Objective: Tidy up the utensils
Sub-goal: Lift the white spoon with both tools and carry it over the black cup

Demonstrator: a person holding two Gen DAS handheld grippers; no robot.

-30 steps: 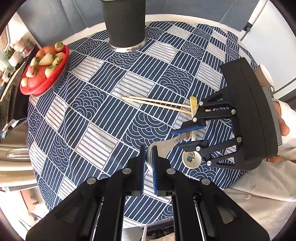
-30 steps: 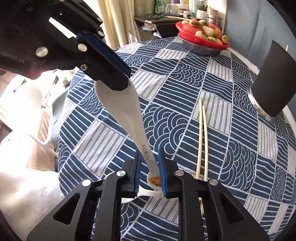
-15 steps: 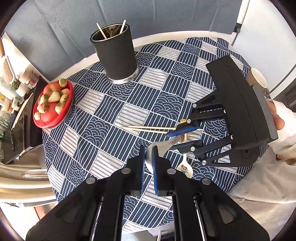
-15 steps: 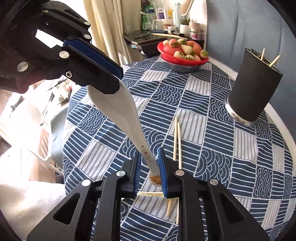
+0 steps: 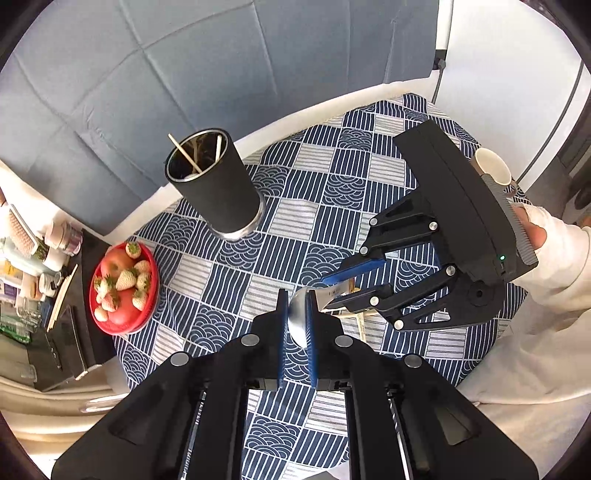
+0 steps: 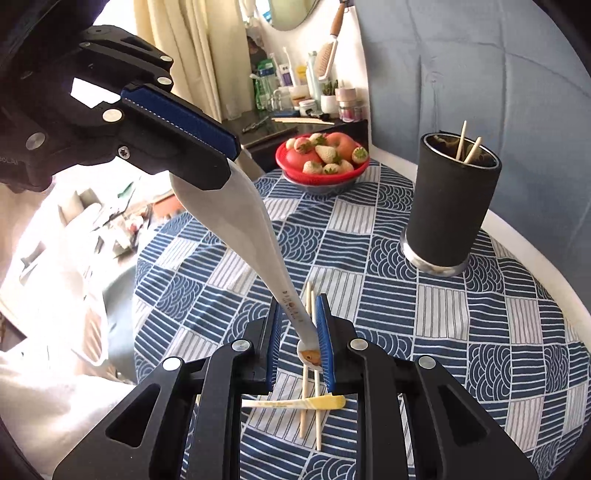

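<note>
A round table (image 6: 509, 236) with a white edge carries a blue and white patterned cloth (image 6: 424, 306), and behind it stands a grey-blue padded wall (image 5: 122, 74). Beside the table, a dark side shelf (image 6: 295, 127) holds bottles, small jars and a hairbrush, near cream curtains (image 6: 192, 55) and a mirror (image 6: 291, 13). Strong daylight comes from the curtain side.

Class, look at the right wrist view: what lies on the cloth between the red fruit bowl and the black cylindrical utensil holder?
Nothing: between red fruit bowl and black cylindrical utensil holder only bare blue patterned tablecloth shows, seen in the right wrist view.
</note>
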